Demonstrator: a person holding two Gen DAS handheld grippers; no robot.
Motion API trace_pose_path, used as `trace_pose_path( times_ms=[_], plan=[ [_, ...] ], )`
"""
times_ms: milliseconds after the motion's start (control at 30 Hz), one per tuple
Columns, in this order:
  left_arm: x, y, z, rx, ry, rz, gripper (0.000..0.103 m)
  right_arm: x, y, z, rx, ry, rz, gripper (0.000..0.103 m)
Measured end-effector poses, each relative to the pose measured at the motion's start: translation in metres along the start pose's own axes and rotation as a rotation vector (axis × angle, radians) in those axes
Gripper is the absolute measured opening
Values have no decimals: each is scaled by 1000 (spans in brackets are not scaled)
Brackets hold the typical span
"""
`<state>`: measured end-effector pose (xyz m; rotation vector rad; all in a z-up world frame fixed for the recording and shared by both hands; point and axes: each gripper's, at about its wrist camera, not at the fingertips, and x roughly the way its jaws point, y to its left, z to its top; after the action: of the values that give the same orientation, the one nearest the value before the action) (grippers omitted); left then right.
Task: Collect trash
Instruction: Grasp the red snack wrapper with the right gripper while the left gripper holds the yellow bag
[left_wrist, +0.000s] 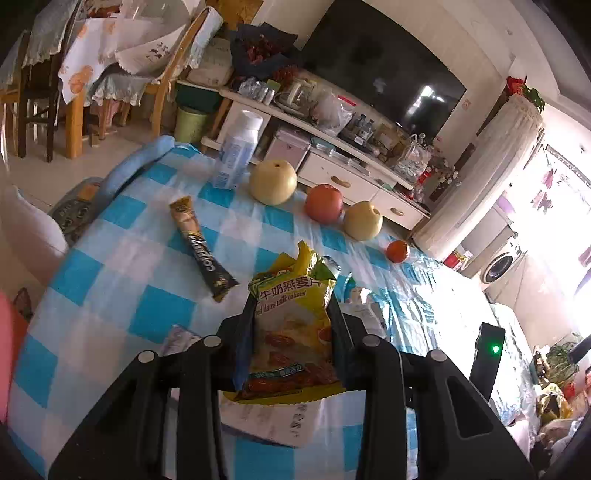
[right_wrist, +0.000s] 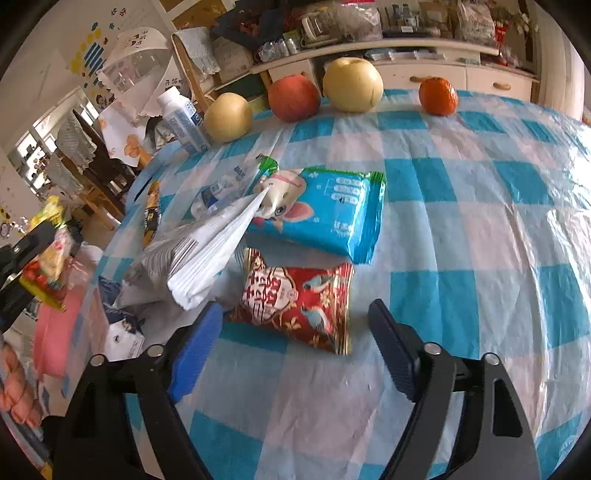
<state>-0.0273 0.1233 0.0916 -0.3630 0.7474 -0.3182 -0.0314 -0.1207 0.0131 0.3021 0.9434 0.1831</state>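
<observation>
My left gripper (left_wrist: 291, 314) is shut on a yellow oatmeal packet (left_wrist: 291, 325) and holds it above the checked tablecloth (left_wrist: 110, 258); the packet also shows at the left edge of the right wrist view (right_wrist: 51, 254). A brown coffee stick wrapper (left_wrist: 201, 247) lies on the cloth ahead of it. My right gripper (right_wrist: 295, 325) is open, its jaws on either side of the near end of a red snack packet (right_wrist: 299, 299). Beyond lie a blue packet (right_wrist: 325, 210), a folded white paper (right_wrist: 210, 251) and a crushed bottle (right_wrist: 218, 192).
Two pears (right_wrist: 352, 85) (right_wrist: 228, 117), an apple (right_wrist: 293, 96), a mandarin (right_wrist: 438, 96) and a white bottle (right_wrist: 183, 120) stand along the far table edge. A white paper (left_wrist: 280, 421) lies under the left gripper. A cluttered TV cabinet (left_wrist: 332, 147) and chairs (left_wrist: 173, 74) stand beyond.
</observation>
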Motion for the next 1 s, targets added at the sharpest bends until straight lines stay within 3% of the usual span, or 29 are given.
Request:
trace_pose_path(
  times_ms=[100,500,1000],
  plan=[
    [-5,7,-2,13,-12,9,37,1,3,-1,-8,-13,-13,68],
    [-21,38,-1,36,-26,33,37,-2,18,-9,-94,-59,-98,52],
    [-36,69,-5,26,-15,23,37,-23,23,-31,-61,-129,-163,46]
  ],
)
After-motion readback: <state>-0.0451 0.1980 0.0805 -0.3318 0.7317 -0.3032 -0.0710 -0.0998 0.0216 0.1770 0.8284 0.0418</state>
